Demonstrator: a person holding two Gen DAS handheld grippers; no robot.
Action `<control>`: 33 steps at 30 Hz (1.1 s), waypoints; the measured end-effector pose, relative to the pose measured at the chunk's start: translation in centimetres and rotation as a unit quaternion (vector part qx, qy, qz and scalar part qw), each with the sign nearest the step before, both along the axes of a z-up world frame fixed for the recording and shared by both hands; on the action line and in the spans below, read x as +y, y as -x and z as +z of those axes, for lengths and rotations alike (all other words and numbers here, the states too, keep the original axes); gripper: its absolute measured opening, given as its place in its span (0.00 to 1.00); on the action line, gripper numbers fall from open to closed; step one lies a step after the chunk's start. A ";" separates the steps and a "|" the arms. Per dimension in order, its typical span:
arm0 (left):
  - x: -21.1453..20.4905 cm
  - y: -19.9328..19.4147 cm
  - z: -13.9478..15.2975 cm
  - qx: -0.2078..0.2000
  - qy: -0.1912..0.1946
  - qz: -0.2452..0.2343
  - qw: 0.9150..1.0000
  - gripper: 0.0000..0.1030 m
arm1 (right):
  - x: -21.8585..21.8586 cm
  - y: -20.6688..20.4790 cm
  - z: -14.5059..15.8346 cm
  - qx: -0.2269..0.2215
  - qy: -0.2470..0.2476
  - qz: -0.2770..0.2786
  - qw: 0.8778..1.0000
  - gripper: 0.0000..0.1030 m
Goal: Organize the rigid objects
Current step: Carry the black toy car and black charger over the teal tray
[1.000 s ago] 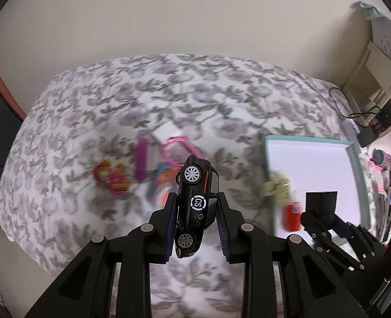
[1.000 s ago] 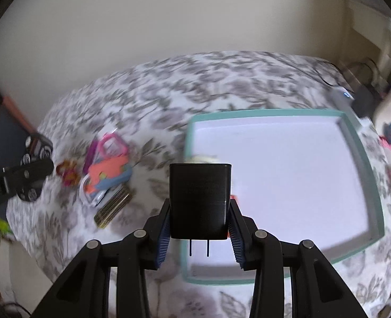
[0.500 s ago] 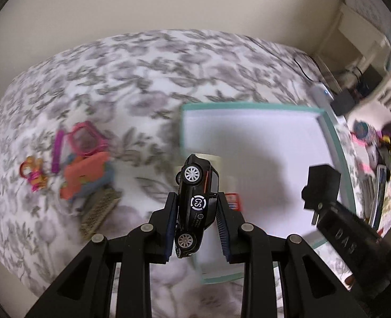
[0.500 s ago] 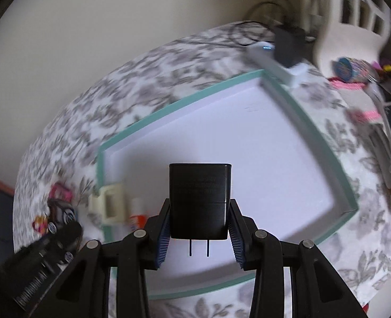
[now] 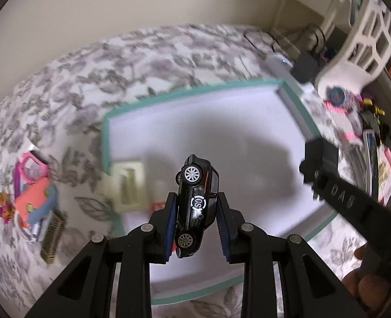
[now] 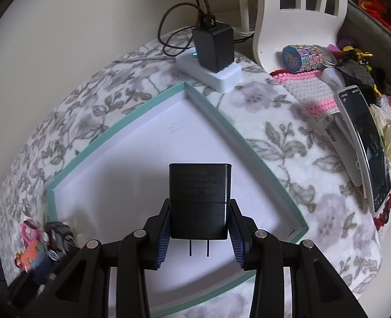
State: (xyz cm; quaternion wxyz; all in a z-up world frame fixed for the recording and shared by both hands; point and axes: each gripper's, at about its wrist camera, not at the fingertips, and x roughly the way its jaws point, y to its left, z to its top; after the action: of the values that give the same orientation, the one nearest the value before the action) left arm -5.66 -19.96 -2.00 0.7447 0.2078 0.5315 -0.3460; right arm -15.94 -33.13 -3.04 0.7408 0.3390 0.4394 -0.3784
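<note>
While above tray point(image 5: 117, 114), both grippers laden.

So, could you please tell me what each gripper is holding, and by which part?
Left gripper: black toy car, pinched across roof and underside. Right gripper: black plug adapter, pinched by its two sides near the prongs.

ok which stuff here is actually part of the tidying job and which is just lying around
In the job:
- toy car, in left gripper
- black plug adapter, in right gripper
- teal-rimmed tray
- pink toys beside the tray

Lying about:
- phone
- white power strip
- white chair
</note>
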 end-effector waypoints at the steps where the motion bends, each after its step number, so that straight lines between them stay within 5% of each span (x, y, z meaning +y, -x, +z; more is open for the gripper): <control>1: -0.1 0.2 -0.3 0.000 -0.003 -0.003 1.000 0.29 | 0.0 0.0 -0.1 0.001 -0.002 0.000 1.000 0.41; 7: -0.7 1.4 -0.7 -0.020 -0.006 -0.033 0.999 0.29 | 0.3 -0.1 -0.5 0.009 -0.003 0.006 1.000 0.41; 27: 0.4 0.2 -2.4 0.022 -0.009 -0.011 1.000 0.29 | 1.0 -0.9 -2.0 0.042 -0.021 0.029 0.998 0.41; 30: 0.5 0.0 -2.4 0.026 -0.009 -0.006 1.000 0.43 | 1.0 -1.0 -2.3 0.048 -0.027 0.031 0.998 0.41; 33: 0.6 -0.2 -2.2 0.026 -0.008 -0.001 1.000 0.45 | 1.0 -1.1 -2.4 0.051 -0.031 0.032 0.998 0.41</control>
State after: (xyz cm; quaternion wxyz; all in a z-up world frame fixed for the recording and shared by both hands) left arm -5.51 -19.37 -4.25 0.7286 0.2053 0.5530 -0.3481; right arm -14.84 -32.17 -5.41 0.7182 0.3277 0.4990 -0.3574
